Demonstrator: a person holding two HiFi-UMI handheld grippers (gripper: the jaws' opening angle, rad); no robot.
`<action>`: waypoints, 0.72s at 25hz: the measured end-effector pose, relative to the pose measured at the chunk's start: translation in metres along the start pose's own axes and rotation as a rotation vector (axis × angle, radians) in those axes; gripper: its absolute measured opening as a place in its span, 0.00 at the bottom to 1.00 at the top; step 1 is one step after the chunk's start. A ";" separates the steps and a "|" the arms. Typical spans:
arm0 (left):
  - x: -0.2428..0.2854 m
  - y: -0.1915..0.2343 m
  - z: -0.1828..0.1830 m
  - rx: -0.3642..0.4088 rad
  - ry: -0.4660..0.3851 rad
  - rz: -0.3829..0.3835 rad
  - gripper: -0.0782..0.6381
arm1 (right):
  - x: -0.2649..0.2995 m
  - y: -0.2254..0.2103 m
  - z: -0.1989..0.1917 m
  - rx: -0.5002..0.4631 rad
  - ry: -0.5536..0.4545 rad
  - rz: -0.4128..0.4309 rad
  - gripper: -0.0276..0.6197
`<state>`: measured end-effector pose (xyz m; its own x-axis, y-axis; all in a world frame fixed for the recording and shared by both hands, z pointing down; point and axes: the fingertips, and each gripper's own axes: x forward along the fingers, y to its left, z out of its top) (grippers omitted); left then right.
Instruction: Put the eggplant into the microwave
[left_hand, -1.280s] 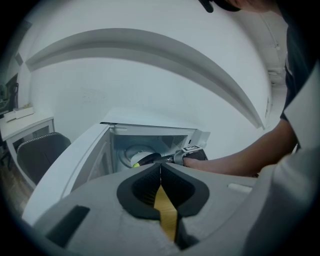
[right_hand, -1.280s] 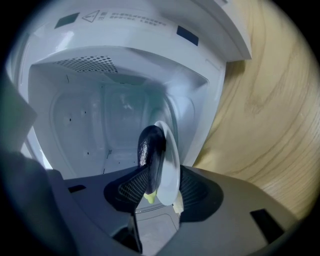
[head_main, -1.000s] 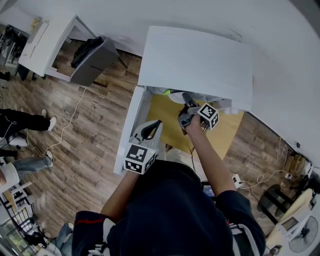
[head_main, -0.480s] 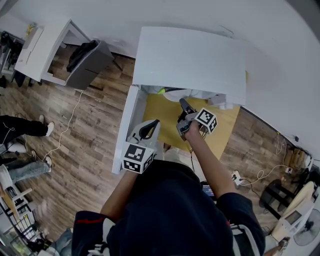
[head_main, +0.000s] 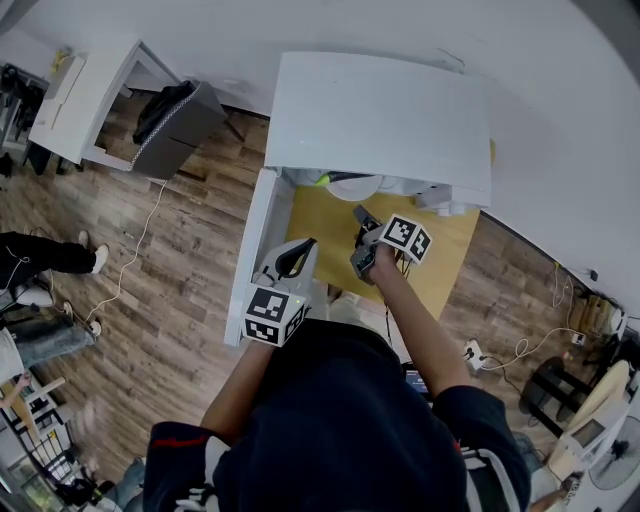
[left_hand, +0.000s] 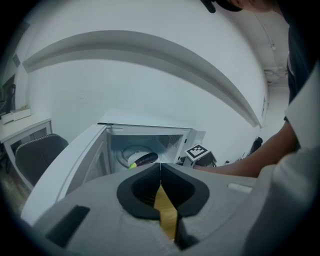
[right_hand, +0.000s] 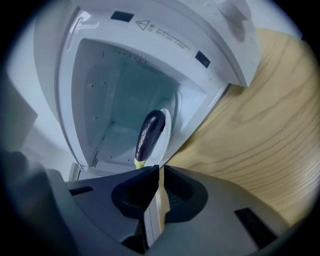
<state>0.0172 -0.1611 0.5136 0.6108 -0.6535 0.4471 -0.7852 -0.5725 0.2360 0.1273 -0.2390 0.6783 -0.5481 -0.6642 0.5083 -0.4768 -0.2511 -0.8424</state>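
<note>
Yellow-brown wooden tabletop (right_hand: 260, 125) carries white microwave (right_hand: 90, 75), standing open. Jaws of right gripper (right_hand: 161, 171) just been closing: thin slit left, nothing between; aimed at cavity mouth. Jaws of left gripper (left_hand: 160, 167) together, empty, beside open white door (left_hand: 65, 160). Both gripper views look into cavity; head view shows mostly microwave top, only green stem tip peeking at front edge. Inside microwave: dark purple eggplant (right_hand: 149, 134) with yellow-green stem lies on white round plate (right_hand: 169, 125), apart from both grippers.
</note>
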 end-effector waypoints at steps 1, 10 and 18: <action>0.000 0.000 0.000 0.000 0.001 0.000 0.13 | 0.001 0.001 -0.001 -0.026 0.011 -0.007 0.09; 0.000 0.006 -0.002 -0.006 -0.001 0.018 0.13 | 0.011 0.006 -0.006 -0.337 0.085 -0.124 0.07; -0.001 0.004 -0.004 -0.006 0.009 0.008 0.13 | 0.020 0.009 -0.011 -0.482 0.116 -0.170 0.07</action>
<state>0.0132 -0.1611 0.5174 0.6036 -0.6537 0.4563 -0.7906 -0.5644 0.2373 0.1050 -0.2469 0.6830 -0.4950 -0.5532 0.6700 -0.8129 0.0226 -0.5820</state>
